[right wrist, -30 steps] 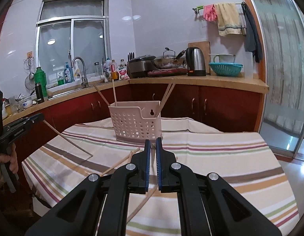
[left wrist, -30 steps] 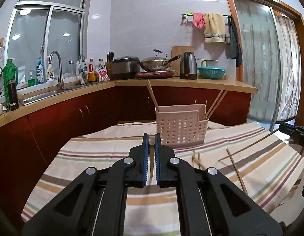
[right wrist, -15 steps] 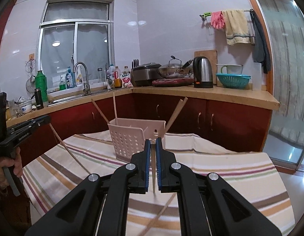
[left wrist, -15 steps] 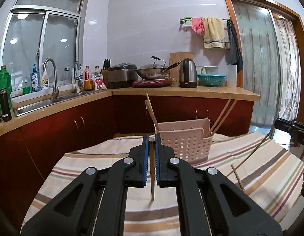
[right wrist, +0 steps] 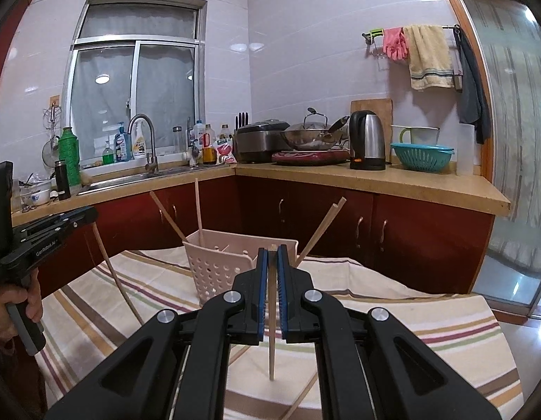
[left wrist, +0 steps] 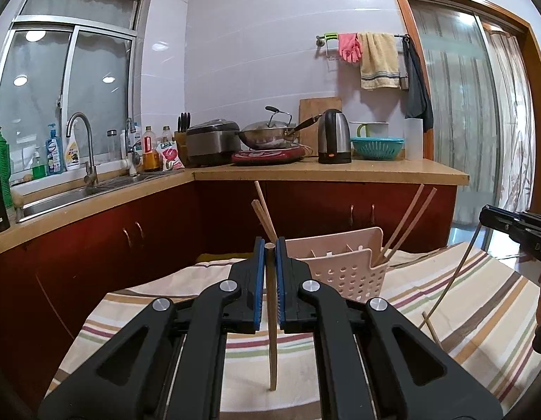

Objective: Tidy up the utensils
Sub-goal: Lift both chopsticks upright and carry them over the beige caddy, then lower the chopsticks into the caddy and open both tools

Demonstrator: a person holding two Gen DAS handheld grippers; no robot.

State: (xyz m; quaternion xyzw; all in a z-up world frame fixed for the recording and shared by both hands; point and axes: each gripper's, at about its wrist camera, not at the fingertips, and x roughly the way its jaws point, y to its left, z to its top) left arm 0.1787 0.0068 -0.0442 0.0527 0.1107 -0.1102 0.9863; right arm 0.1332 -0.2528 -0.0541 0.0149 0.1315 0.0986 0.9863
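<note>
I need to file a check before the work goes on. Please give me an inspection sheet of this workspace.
Surface: striped tablecloth covers the table.
Job's things: pink holder with four chopsticks leaning out; loose chopsticks on the cloth.
Clutter: nothing seen on the table.
Grippers: left gripper and right gripper, jaws each shut on one chopstick hanging down.
Cables: nothing seen.
Surroundings: counter with sink, wok, kettle, teal colander.

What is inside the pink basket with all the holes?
Four wooden chopsticks lean out of the pink basket: two at one end, two at the other. Little dividers show inside. The bottom is hidden by its wall and by the right hand-held gripper.
</note>
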